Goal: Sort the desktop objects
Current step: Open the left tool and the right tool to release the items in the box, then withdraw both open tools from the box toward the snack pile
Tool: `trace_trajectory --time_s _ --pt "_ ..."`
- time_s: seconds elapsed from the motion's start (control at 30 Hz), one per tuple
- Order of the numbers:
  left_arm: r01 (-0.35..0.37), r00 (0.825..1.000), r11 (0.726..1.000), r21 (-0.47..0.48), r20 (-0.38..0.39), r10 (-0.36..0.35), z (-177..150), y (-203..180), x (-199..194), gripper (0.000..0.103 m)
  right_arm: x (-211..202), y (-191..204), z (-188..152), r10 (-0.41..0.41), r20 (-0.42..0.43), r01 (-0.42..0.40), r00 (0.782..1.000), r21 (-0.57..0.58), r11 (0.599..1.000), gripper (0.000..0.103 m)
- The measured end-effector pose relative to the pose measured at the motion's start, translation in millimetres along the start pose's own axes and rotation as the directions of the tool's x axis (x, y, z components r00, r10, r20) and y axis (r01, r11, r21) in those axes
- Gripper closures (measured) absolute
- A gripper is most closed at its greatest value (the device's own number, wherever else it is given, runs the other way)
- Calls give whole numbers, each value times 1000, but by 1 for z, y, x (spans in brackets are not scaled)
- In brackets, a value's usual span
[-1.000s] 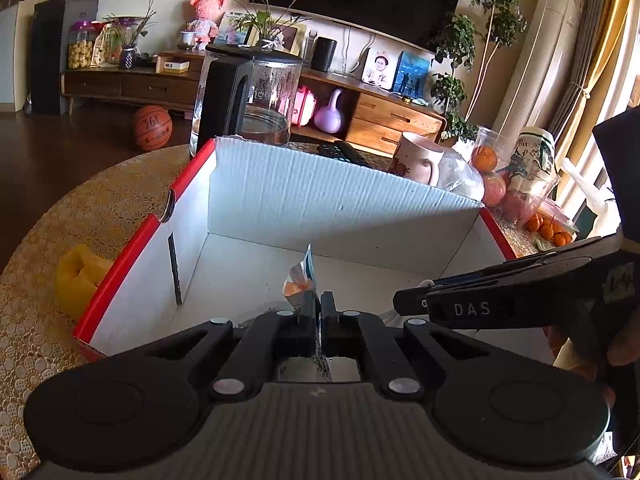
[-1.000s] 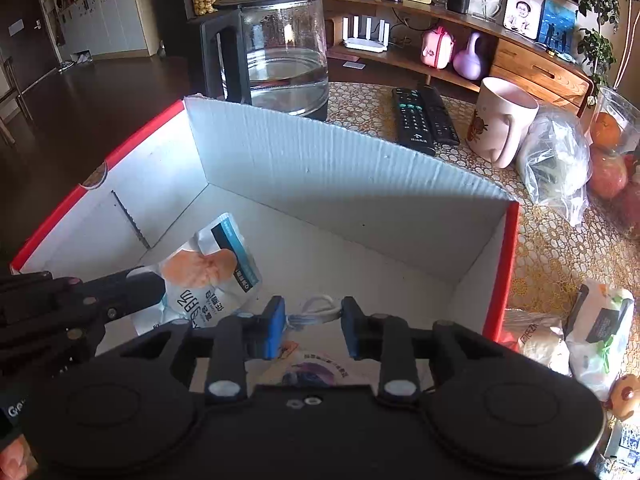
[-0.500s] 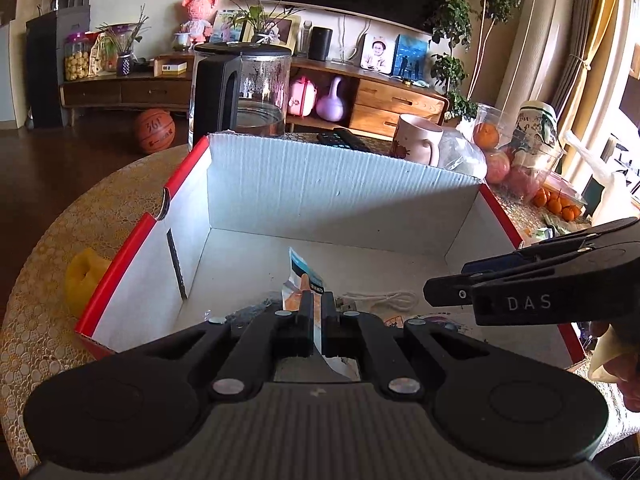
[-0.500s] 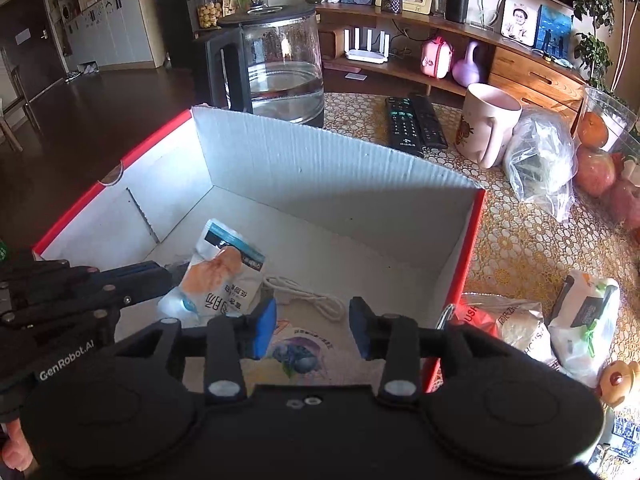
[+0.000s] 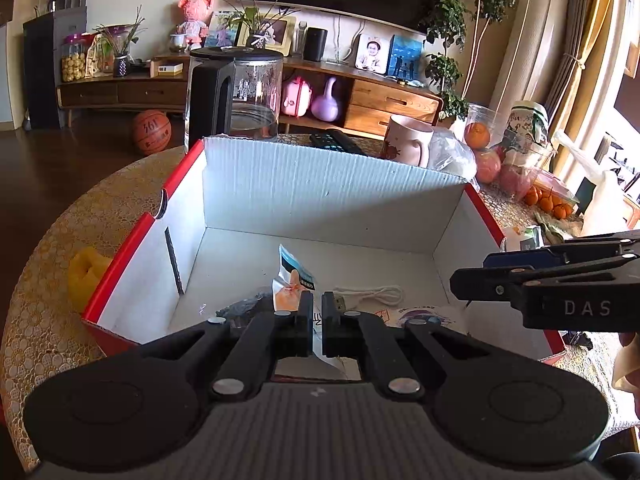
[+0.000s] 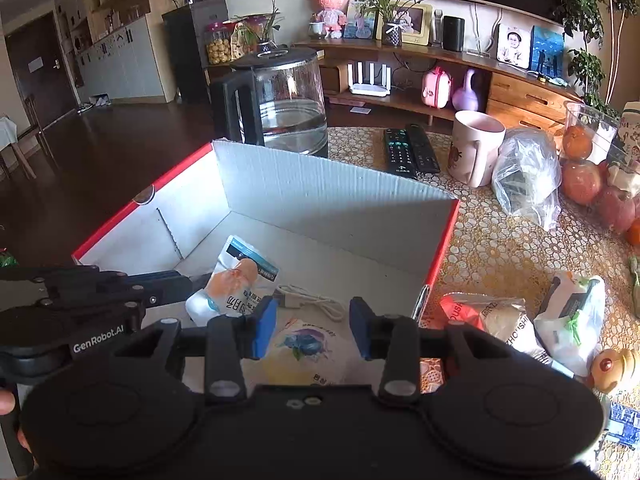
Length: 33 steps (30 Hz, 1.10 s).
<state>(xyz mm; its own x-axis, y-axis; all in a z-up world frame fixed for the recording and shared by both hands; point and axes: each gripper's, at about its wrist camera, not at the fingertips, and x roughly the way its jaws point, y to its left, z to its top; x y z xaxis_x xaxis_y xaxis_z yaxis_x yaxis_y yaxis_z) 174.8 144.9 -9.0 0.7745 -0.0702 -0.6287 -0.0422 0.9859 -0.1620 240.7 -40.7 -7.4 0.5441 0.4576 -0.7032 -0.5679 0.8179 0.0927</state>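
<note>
While above the box [image 6: 340, 196] rim, right tool [image 6: 312, 330] gaping, empty.

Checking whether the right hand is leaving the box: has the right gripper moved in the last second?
Yes. The right gripper has backed away from the box: the far wall sits farther off, and more table shows on the right.

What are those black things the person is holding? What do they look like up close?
They are two handheld tools, each ending in a gripper. The left gripper is all black plastic: two round discs, angled link bars with silver pins, slim black fingers, and "GenRobot.AI" lettering on its side. The right gripper is built alike but has blue pads and "DAS" lettering. No cables show.
</note>
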Motion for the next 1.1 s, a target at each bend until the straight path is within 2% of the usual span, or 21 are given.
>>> trace_trajectory --time_s 0.2,0.23,0.27,0.3,0.47,0.63,0.67,0.7,0.77,0.93,1.1 --pt "-22 1000 1000 13 0 22 -1 -4 -2 101 -26 2 -11 21 42 -21 999 1 1000 63" --pt "-24 1000 1000 8 -1 24 0 -4 -2 101 -30 3 -13 26 47 -26 999 1 1000 60" --pt "-25 1000 1000 5 -1 25 0 -3 -2 101 -34 3 -15 31 53 -32 998 3 999 49" --pt "-26 1000 1000 5 -1 26 0 -3 -3 100 -39 2 -18 38 62 -38 997 8 999 45" --pt "-39 999 999 20 3 38 -1 -6 -3 99 -55 -1 -27 53 82 -55 995 20 998 45" --pt "-41 999 998 39 5 40 -2 -10 -3 91 -66 -8 -34 54 93 -58 994 45 997 43" --pt "-37 999 998 42 6 37 -2 -11 -3 79 -68 -9 -36 51 95 -56 994 47 997 43" --pt "-39 999 998 45 7 39 -2 -12 -3 51 -71 -10 -38 48 98 -53 994 51 997 43" --pt "-28 999 998 54 18 27 -2 -14 -5 5 -76 -13 -42 48 101 -54 994 56 997 42" --pt "-36 999 998 59 22 35 -4 -19 -6 3 -92 -21 -52 32 125 -41 992 72 997 42" --pt "-42 998 999 23 37 41 -3 -20 -11 3 -108 -35 -62 19 146 -37 989 117 992 42"
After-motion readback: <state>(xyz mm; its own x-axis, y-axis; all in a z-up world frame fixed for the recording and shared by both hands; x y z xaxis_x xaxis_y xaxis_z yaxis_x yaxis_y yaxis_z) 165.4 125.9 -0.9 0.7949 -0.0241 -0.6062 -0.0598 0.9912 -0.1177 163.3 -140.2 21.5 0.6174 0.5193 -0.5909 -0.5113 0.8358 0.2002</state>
